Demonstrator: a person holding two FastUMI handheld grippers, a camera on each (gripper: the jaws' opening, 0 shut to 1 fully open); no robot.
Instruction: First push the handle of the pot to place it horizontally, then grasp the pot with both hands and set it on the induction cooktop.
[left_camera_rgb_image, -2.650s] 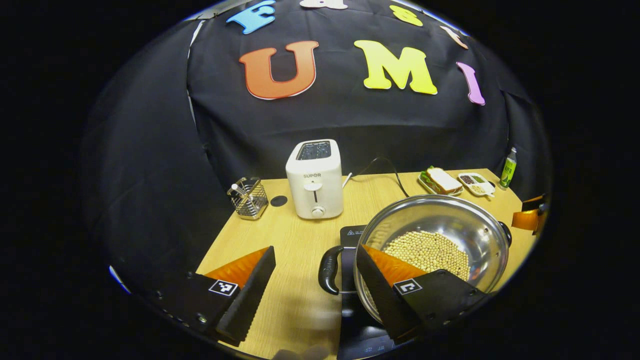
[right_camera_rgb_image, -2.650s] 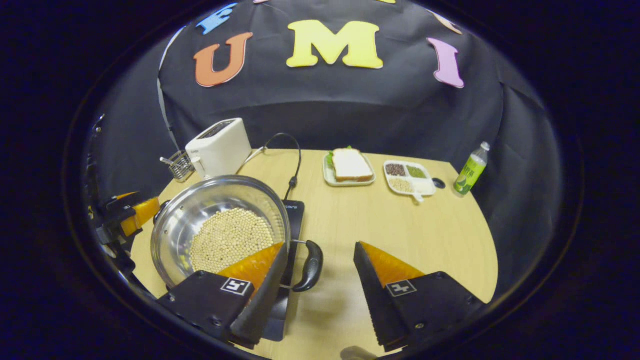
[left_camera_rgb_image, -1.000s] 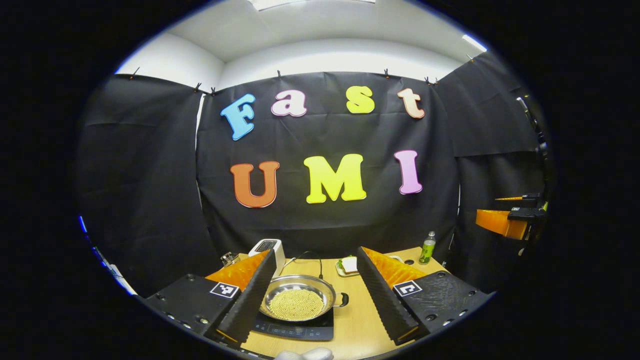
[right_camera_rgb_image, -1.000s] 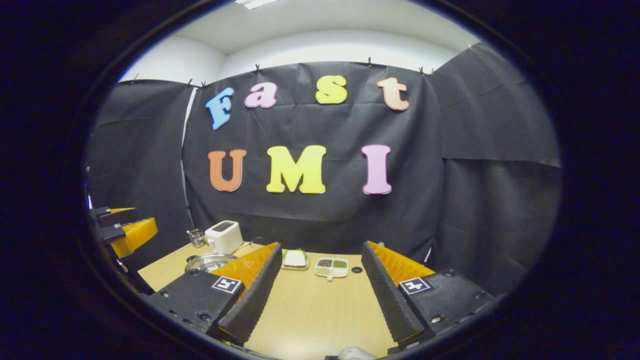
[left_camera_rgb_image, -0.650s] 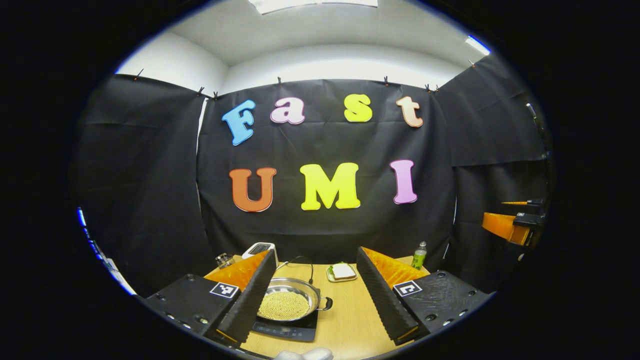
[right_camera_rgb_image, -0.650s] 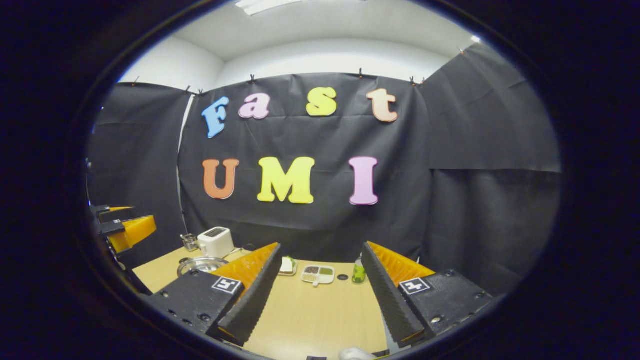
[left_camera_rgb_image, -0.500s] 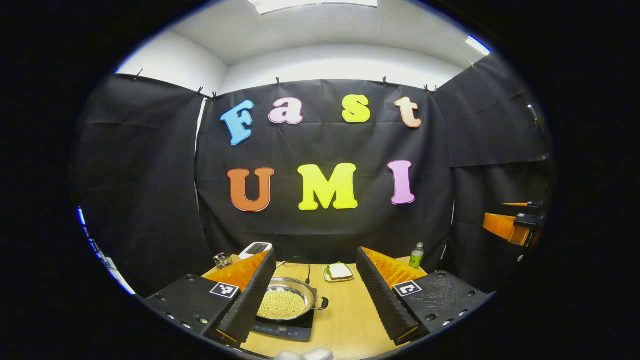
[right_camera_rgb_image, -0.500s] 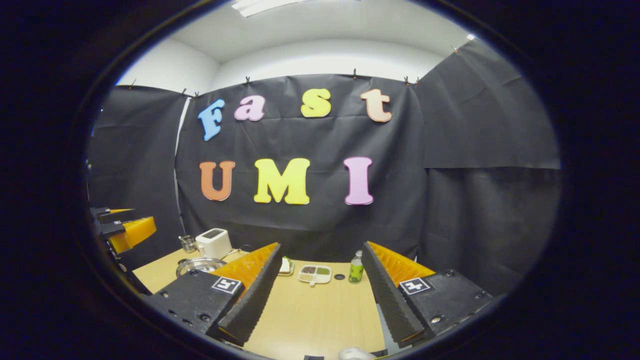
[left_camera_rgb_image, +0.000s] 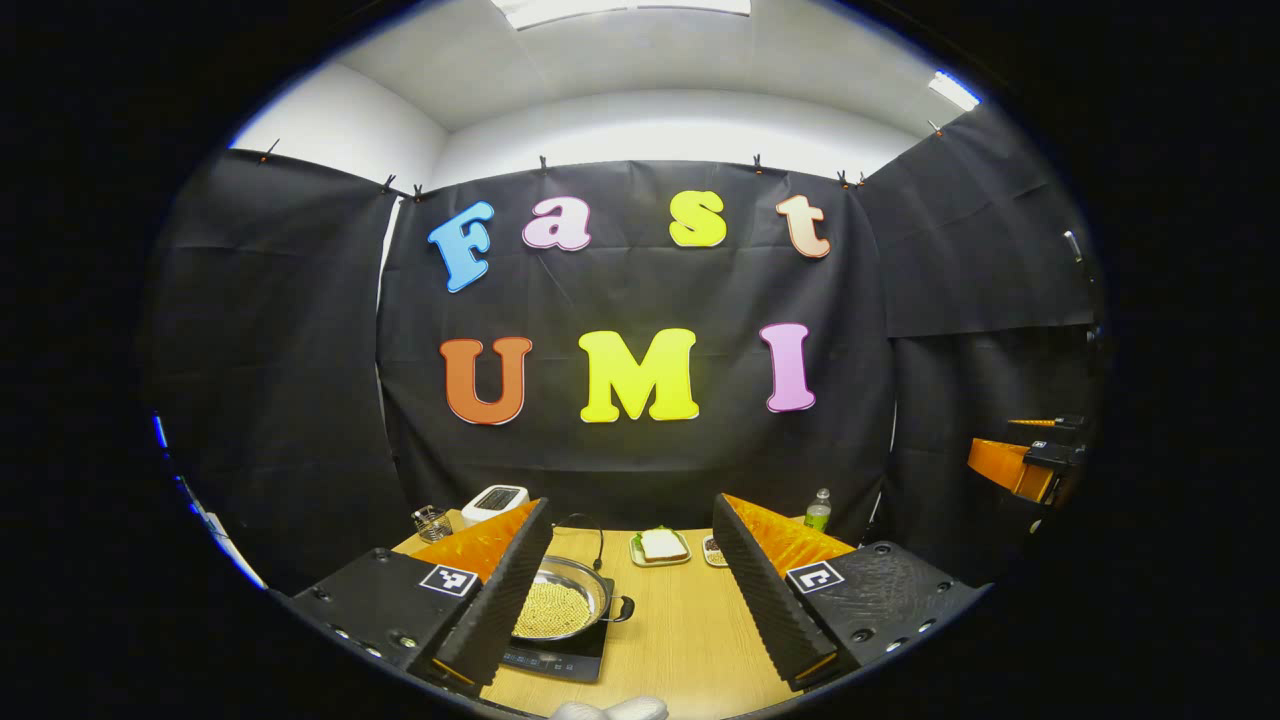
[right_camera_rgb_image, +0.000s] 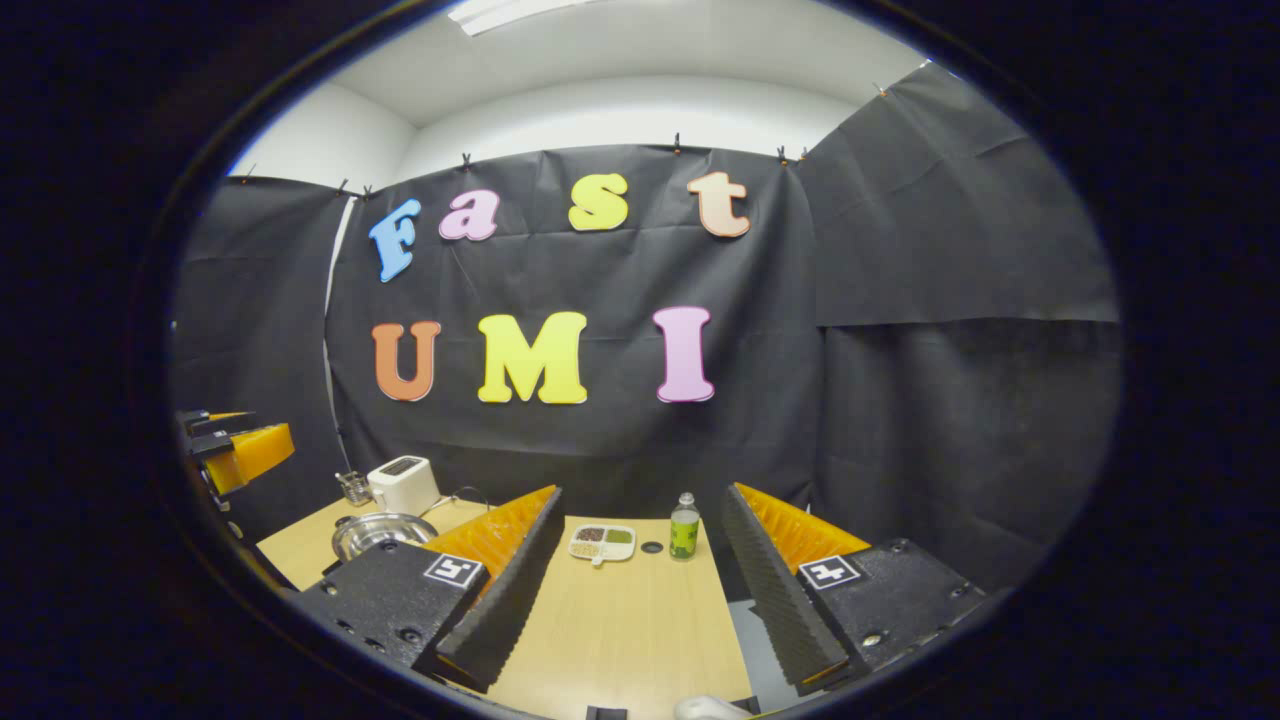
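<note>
The left claw (left_camera_rgb_image: 632, 520) is spread wide and empty, held well above and back from the desk (left_camera_rgb_image: 690, 640). Between its fingers, the left gripper view shows the pot (left_camera_rgb_image: 560, 605) sitting on the cooktop (left_camera_rgb_image: 555, 660) at the near left of the desk, full of pale beans (left_camera_rgb_image: 548, 608), with one dark handle (left_camera_rgb_image: 622, 608) pointing right — level with the rim. Behind the pot stand a white toaster (left_camera_rgb_image: 495, 499) and a wire basket (left_camera_rgb_image: 432, 522) at the far left. A sandwich plate (left_camera_rgb_image: 660, 546) lies farther right, and a green bottle (left_camera_rgb_image: 818, 510) stands at the far right.

The right claw (right_camera_rgb_image: 640, 505) is also spread and holds nothing, high over the right part of the desk. Its view shows a divided snack tray (right_camera_rgb_image: 602, 541) just beside the bottle, and the pot far off to the left, near the toaster. The left claw appears at that view's left edge, well apart from the pot.
</note>
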